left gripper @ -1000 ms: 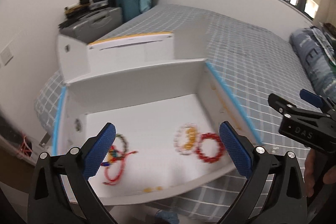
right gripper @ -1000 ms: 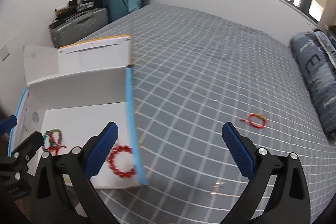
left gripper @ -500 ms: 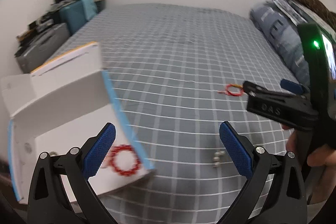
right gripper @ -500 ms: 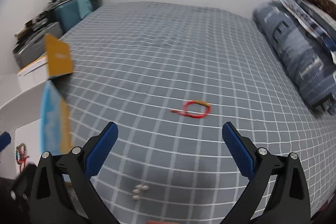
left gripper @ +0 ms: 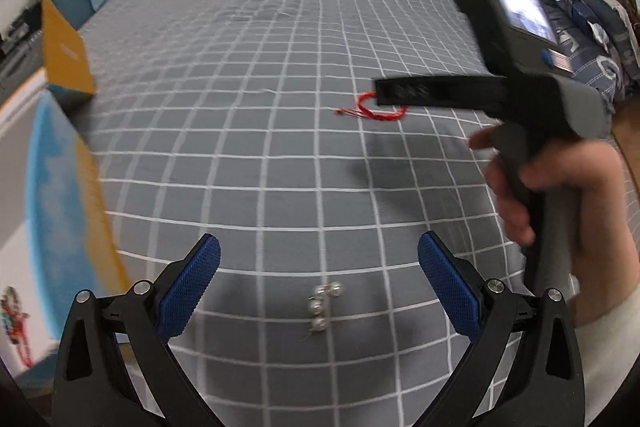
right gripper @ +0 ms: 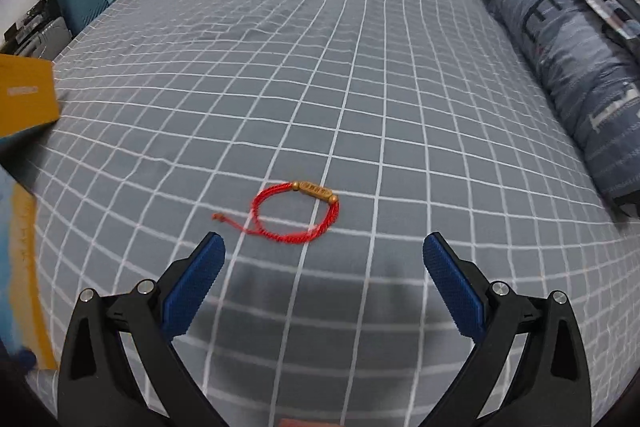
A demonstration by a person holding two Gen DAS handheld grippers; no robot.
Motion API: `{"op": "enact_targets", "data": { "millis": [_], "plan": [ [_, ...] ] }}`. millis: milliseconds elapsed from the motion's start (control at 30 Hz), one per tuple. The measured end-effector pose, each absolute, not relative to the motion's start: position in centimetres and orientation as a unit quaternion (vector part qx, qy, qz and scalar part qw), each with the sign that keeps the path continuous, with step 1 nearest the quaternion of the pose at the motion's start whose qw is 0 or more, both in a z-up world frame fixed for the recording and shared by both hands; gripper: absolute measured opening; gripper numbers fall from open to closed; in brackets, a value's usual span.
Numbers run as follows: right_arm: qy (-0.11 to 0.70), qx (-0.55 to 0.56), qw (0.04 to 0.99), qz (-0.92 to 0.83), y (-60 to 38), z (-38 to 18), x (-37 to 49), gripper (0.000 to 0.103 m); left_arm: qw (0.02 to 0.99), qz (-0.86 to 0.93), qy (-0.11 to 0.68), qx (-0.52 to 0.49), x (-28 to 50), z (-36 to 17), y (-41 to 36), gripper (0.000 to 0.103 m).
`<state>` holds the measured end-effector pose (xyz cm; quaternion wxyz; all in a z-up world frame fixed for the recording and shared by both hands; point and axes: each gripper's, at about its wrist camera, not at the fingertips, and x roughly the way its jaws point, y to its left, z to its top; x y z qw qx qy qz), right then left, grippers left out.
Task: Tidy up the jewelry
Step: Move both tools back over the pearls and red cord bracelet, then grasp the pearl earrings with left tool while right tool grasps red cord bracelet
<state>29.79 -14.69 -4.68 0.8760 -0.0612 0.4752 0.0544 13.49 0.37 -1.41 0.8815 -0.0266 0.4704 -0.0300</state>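
Swinging away from the white box, both grippers now face the checked bedspread instead of the tray of bracelets seen a second ago. Right gripper jaws wide, empty, hovering just short of the red cord bracelet with its gold bar. Left gripper also wide, empty, over the pearl earrings. Likely next pickups; box sits far left.

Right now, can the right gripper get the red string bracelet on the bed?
Probably yes. The right gripper is open, and the red bracelet lies flat on the bedspread just ahead of its fingers, with nothing between.
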Motion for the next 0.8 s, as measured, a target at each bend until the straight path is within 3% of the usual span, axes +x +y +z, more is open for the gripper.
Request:
{"op": "enact_targets", "data": {
  "millis": [300,567,800],
  "plan": [
    [0.502,-0.034,0.861,0.072,-14.7,-8.4,33.8,0.095,0.867,-0.02,0.498,0.003,14.3,-7.9,-0.5,0.097],
    [0.512,-0.019,0.855,0.078,-15.1,-9.5,35.3,0.095,0.87,-0.022,0.491,0.028,14.2,-9.5,-1.6,0.095],
    [0.511,-0.009,0.856,0.078,-15.0,-9.2,35.3,0.095,0.866,-0.031,0.498,0.03,13.8,-9.0,-2.0,0.065]
  ]
}}
